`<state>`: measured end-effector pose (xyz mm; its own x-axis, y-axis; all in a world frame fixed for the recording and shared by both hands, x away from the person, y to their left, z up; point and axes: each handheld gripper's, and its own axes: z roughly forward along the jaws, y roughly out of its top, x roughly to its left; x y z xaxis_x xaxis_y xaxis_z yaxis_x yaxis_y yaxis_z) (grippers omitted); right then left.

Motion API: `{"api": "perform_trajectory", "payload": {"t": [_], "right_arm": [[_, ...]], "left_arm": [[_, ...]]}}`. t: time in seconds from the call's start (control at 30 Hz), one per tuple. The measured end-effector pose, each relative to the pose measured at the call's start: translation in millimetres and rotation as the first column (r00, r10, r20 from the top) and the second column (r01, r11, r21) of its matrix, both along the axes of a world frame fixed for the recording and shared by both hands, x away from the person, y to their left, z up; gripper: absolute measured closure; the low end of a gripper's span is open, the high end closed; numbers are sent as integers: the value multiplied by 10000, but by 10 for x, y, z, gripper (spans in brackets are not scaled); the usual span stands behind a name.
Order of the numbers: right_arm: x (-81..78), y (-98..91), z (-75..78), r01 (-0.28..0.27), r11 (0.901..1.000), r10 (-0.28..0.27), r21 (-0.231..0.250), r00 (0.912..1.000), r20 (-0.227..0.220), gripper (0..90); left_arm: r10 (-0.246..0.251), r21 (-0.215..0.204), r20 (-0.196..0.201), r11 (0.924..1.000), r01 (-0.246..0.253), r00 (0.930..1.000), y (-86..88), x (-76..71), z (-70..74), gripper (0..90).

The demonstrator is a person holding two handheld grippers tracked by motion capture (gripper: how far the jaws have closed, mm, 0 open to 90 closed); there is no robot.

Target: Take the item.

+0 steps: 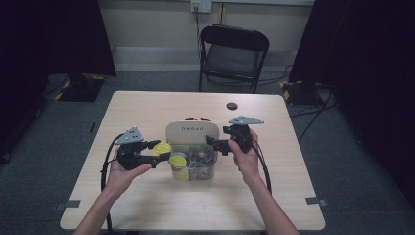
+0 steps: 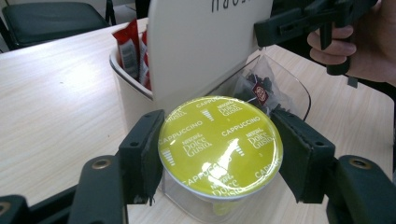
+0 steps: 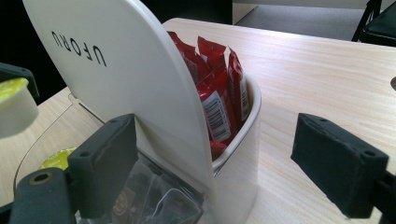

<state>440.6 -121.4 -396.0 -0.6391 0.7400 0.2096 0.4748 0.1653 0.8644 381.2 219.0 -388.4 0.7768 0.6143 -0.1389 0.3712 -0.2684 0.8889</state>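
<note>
Left gripper view has us clamped across the rim of the capsule (image 2: 219, 144) with the left gripper (image 2: 219, 156), just above the organizer (image 2: 187, 56) — light, stiff-rimmed, foil top fragile — while the right gripper (image 3: 212, 163) stands open.

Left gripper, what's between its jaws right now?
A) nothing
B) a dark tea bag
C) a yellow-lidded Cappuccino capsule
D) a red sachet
C: in the left gripper view the left gripper has both pads pressed on the rim of the yellow-lidded capsule, printed Cappuccino, above the clear front of the organiser; the red sachets sit in its back compartment.
</note>
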Motion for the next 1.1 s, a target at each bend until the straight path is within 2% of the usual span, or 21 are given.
{"api": "perform_trajectory", "payload": {"t": [0.17, 0.43, 0.73, 0.97, 1.03, 1.1], "right_arm": [[-1, -7, -3, -10, 10000, 10, -2, 10000, -36, 137], [3, -11, -2, -11, 10000, 11, -10, 10000, -22, 134], [6, -29, -2, -15, 10000, 15, 43, 10000, -33, 134], [8, -29, -4, -25, 10000, 26, 56, 10000, -45, 133], [9, -30, -5, -35, 10000, 35, 68, 10000, -51, 133], [8, -30, -4, -33, 10000, 34, 56, 10000, -37, 133]], "left_arm": [[333, -115, 66, 9994, -332, 9994, 154, -16, 44, 377], [774, -230, 23, 9967, -774, 9970, 359, -5, 19, 377], [1396, -29, -88, 9902, -1397, 9902, 560, 27, -58, 378], [1881, 352, -144, 9816, -1875, 9820, 666, 68, -120, 378], [2013, 294, -177, 9792, -2007, 9794, 696, 77, -140, 378], [2123, 404, -214, 9766, -2113, 9770, 725, 88, -165, 378]]}}
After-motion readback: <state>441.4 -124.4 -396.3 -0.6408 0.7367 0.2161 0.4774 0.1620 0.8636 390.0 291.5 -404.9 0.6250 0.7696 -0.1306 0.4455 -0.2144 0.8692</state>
